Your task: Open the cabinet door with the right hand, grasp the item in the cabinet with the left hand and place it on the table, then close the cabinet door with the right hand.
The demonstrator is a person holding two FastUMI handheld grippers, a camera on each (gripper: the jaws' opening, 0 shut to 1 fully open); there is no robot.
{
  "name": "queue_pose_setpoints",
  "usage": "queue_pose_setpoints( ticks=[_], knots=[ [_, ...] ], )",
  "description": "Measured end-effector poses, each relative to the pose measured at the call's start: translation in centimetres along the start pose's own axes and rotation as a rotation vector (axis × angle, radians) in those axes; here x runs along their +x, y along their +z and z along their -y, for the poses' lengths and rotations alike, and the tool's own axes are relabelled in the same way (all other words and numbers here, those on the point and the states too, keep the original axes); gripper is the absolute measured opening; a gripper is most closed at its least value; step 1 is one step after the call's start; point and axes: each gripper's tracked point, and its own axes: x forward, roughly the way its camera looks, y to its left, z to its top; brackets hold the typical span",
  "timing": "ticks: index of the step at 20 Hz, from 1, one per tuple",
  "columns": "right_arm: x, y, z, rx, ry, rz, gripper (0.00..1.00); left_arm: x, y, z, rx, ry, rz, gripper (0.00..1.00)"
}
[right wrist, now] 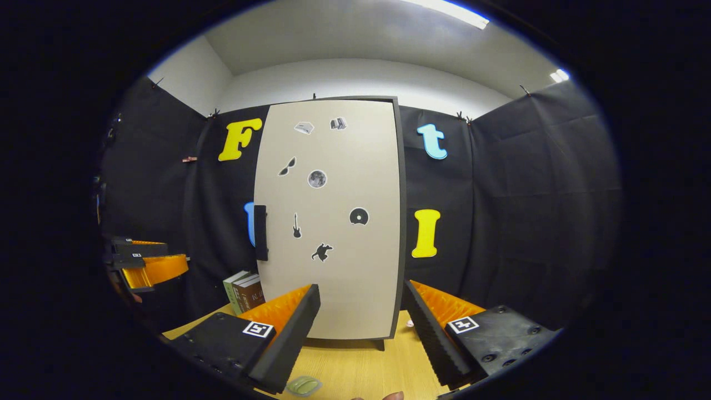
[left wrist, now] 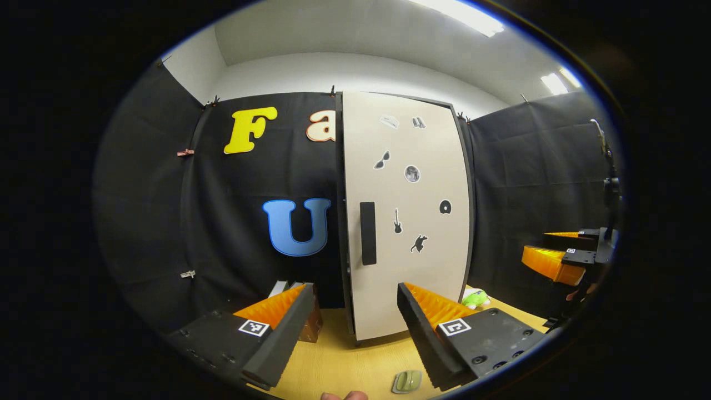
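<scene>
Two grippers, left gripper (left wrist: 344, 328) and right gripper (right wrist: 361, 328), hover with fingers wide and empty before the shut cabinet door (right wrist: 333, 222); its upright handle (right wrist: 260, 232) lies ahead-left of the right gripper, the item unseen behind.

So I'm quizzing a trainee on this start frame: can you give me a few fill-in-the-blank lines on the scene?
1. The cabinet door is ____.
2. Both the left tongs and the right tongs are ____.
3. The dark handle runs ____ near the door's left edge.
4. The books stand to the ____ of the cabinet in the right gripper view.

Missing words: closed; open; vertically; left
</scene>
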Motion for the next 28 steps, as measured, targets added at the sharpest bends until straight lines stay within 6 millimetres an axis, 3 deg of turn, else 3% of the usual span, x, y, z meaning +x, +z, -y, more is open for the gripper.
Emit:
queue_pose_setpoints(
  ticks=[28],
  knots=[
    [-0.21,-0.04,-0.35,-0.014,0.017,0.000,0.98,-0.28,0.44,0.32,0.016,0.009,0.011,0.95]
  ],
)
